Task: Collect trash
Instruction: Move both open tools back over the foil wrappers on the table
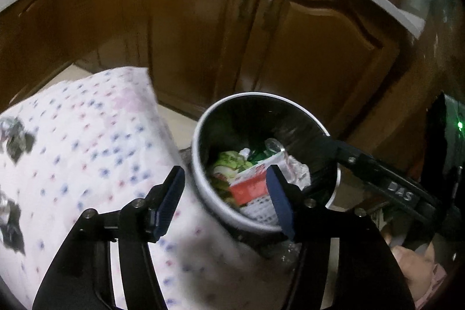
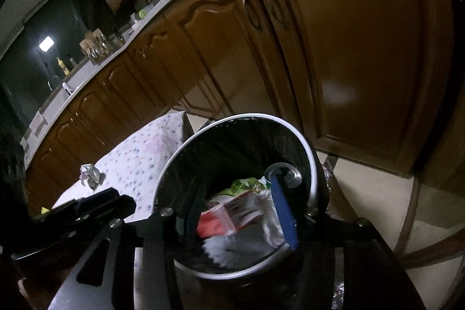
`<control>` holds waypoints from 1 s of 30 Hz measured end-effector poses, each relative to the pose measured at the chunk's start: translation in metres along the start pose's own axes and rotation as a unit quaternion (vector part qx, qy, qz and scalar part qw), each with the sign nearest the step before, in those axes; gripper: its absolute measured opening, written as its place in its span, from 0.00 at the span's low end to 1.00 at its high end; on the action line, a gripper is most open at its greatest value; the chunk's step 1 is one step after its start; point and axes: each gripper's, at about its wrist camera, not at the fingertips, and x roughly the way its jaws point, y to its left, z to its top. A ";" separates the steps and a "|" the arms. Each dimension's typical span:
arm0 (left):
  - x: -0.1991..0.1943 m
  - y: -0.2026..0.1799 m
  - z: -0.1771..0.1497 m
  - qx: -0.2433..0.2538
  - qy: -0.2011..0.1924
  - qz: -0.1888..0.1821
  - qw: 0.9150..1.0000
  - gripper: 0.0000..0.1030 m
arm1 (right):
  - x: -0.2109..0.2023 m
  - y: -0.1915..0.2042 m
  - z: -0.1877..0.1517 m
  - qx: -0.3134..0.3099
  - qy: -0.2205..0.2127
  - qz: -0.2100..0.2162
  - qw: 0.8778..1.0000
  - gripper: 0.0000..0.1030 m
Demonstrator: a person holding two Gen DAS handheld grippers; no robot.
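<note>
Left gripper (image 1: 225, 201) open, blue pads apart, nothing between them, hanging over the near rim of the bin (image 1: 200, 188). Right gripper (image 2: 238, 211) likewise open, poised straight above the bin's mouth, no item pressed by either pad.

Seen only from the left wrist: two crumpled foil scraps (image 1: 16, 140) on the spotted cloth (image 1: 87, 150) at the far left, and the right gripper's arm reaching in over the bin's rim. Seen only from the right wrist: a long counter (image 2: 96, 60) with jars and a bottle, a dark window, one foil scrap on the cloth, floor tiles (image 2: 363, 193) beside the bin.

Inside the black-lined bin: a red-and-white carton (image 1: 250, 185), green-and-white wrapper (image 1: 232, 160), crumpled foil (image 1: 298, 172), a round metal lid (image 2: 286, 173), white paper at the near side.
</note>
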 end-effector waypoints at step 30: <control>-0.135 0.212 -0.106 -0.182 -0.065 0.126 0.973 0.65 | 0.028 0.163 -0.097 -0.073 0.067 0.116 0.988 0.79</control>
